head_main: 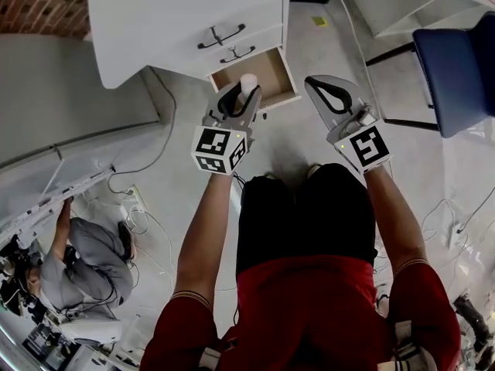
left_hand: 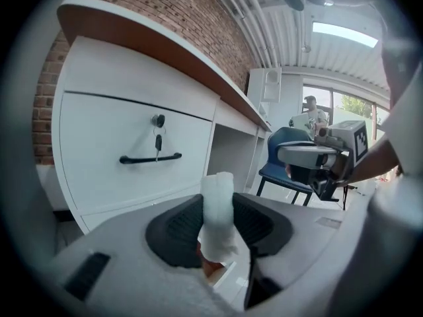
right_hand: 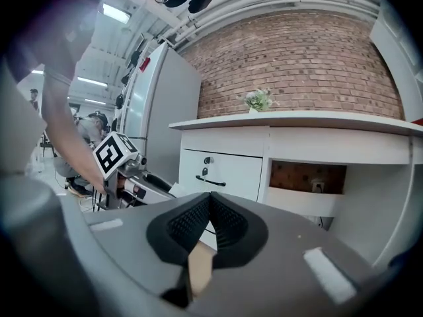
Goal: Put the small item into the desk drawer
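Hovering the small white item [left_hand: 217, 207] by the open drawer [head_main: 272, 69], bit sketchy
Left gripper [head_main: 241, 97] jaws pinch the item low down, near the drawer's front edge. Let go early and it probably drops onto the floor. Right gripper [right_hand: 209, 203] jaws are closed, empty.

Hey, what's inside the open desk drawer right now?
Only a bare brown floor shows in the open drawer. The left tool, shut on the small white item, covers the near left corner, so that part cannot be checked.
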Available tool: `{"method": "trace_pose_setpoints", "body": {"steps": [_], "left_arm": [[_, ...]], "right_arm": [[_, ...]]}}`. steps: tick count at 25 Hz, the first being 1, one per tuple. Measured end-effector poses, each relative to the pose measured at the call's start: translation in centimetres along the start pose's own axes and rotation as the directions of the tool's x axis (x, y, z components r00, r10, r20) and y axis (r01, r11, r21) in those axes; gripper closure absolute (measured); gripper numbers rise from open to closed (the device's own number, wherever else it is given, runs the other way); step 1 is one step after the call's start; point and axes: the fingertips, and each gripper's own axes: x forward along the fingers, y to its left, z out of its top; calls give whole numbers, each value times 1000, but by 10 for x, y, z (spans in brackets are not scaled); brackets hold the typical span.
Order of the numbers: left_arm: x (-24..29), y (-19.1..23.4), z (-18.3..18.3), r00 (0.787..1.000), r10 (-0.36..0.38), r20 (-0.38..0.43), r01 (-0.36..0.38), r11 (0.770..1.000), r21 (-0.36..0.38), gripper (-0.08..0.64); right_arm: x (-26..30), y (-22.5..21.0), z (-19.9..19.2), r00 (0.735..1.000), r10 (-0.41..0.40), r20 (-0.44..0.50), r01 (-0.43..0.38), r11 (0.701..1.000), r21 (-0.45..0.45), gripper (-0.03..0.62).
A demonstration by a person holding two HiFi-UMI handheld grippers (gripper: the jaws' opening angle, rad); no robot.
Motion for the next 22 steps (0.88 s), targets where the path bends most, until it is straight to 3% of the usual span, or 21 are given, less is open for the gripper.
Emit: {"method": "trace_pose_setpoints", "body": {"steps": [22], "left_arm": [[108,65,-162,992,21,-124,-20,1000,11,422]], "right_arm": [[65,-14,-161,998,54,31,-51,994,-91,581]]}}
